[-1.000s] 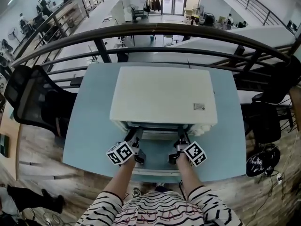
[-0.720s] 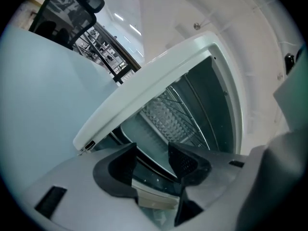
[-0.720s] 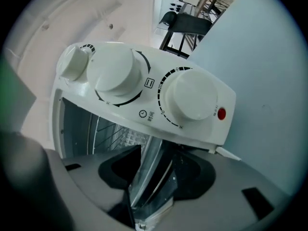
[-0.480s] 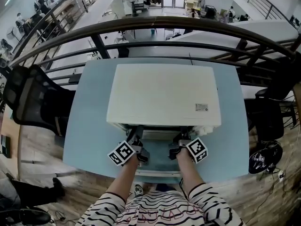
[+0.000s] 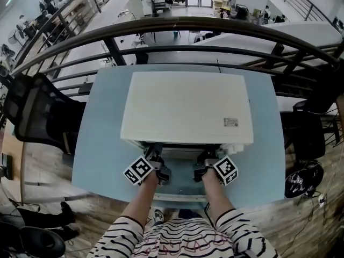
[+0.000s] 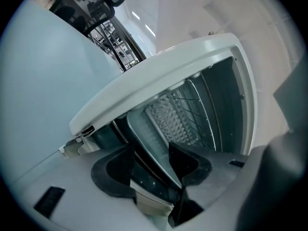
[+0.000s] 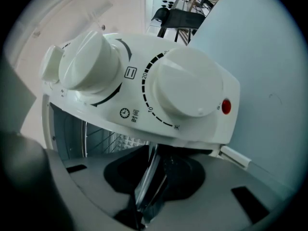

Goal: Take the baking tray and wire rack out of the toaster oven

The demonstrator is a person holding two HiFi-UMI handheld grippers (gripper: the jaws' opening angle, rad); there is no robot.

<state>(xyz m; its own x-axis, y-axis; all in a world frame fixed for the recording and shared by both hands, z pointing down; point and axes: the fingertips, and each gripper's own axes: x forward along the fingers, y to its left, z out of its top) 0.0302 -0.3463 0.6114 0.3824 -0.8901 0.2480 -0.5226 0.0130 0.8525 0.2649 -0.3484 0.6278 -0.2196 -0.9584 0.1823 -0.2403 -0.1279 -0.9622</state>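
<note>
Striped sleeves [image 5: 177,241] led to two grippers at the mouth of the open toaster oven [image 5: 185,109]. The right gripper [image 7: 153,177] had just been closing, and its pads pinched the thin front rim of the baking tray [image 6: 149,129]. The left gripper [image 6: 154,165] stood about half open, with the same rim between its pads and a gap beside one pad. Deeper in the cavity sat the wire rack [image 6: 195,107]. The oven stood on a pale blue table [image 5: 102,144], and a dark railing [image 5: 177,26] ran beyond it.

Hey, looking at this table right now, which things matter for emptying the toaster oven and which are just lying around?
Job: toaster oven; baking tray; wire rack; right gripper, jaws just closed on the tray's edge; left gripper, jaws apart around it.
Just around: black office chair; railing; table.
</note>
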